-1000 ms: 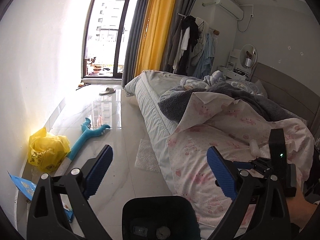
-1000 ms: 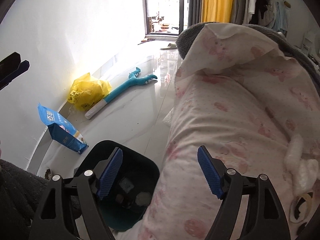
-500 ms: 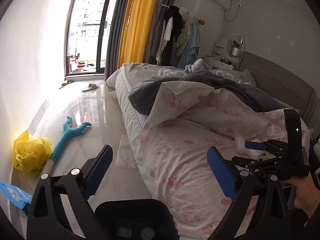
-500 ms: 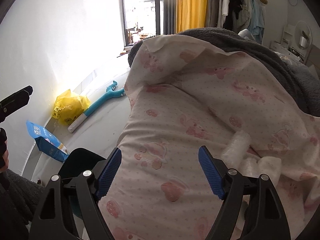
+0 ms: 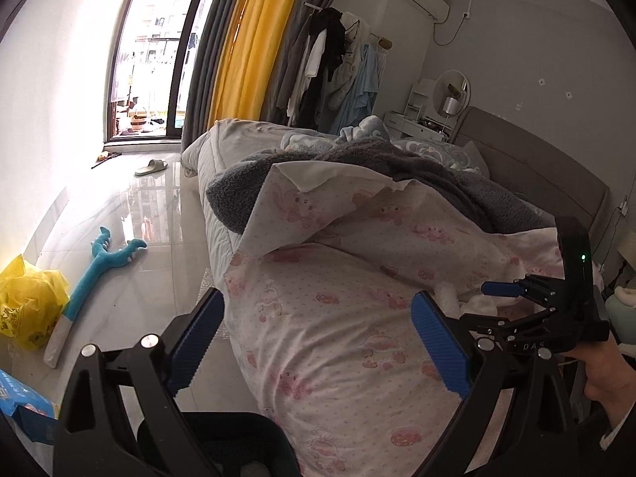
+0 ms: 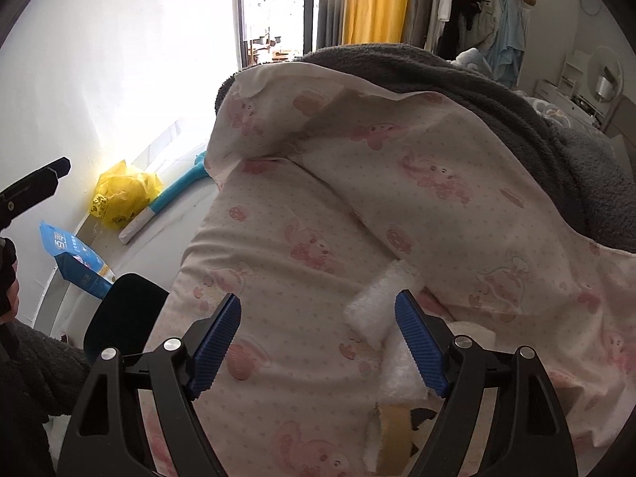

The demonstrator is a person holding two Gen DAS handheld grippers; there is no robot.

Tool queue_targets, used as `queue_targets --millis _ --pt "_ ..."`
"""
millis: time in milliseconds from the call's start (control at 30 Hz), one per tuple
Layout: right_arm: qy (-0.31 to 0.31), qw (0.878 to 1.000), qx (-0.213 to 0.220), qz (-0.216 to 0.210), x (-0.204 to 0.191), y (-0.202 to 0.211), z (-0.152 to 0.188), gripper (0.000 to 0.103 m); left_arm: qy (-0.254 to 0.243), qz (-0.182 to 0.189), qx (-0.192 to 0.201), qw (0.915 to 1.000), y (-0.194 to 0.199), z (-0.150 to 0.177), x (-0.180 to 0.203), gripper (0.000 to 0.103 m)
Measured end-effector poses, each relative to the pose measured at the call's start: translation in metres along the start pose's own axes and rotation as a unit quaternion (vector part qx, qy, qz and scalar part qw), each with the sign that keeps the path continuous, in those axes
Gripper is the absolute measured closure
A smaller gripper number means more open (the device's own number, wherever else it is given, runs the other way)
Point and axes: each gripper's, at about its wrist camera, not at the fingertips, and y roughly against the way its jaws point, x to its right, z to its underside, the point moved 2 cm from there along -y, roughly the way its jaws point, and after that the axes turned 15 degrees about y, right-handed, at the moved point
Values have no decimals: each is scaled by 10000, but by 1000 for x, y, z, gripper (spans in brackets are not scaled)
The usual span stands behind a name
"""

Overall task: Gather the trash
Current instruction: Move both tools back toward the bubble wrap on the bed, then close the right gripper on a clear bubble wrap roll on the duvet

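My right gripper (image 6: 318, 314) is open and empty, just above the pink-patterned quilt (image 6: 310, 206). White foam packing scraps (image 6: 377, 298) lie on the quilt by its right finger, with a roll of tan tape (image 6: 391, 421) below them. In the left wrist view the right gripper (image 5: 497, 289) hovers over the same white scraps (image 5: 447, 292). My left gripper (image 5: 318, 318) is open and empty above the bed's edge. A dark trash bin shows under it (image 5: 222, 437) and beside the bed in the right wrist view (image 6: 123, 310).
On the floor by the wall lie a yellow plastic bag (image 5: 28, 302), a blue toy grabber (image 5: 99, 266), a blue packet (image 6: 75, 258) and a bubble-wrap sheet (image 5: 204, 282). A grey blanket (image 5: 397, 171) covers the bed; clothes hang behind.
Both grippers have swung right from the floor and bin toward the bed. The right gripper now hangs close over the white foam scraps. Both stayed open.
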Motion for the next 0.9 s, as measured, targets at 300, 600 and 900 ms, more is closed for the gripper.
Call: queue_targets --millis 300,600,900 --pt "-207 9993 -312 8 25 -12 27 40 -488 209 -4 9986 -17 6 40 6" --pt "-345 9983 -442 -136 41 -24 37 50 -964 340 -165 9946 -40 20 73 6" --pt "-495 9967 -569 -285 52 -33 51 58 -1046 438 -393 9928 -63 29 88 6"
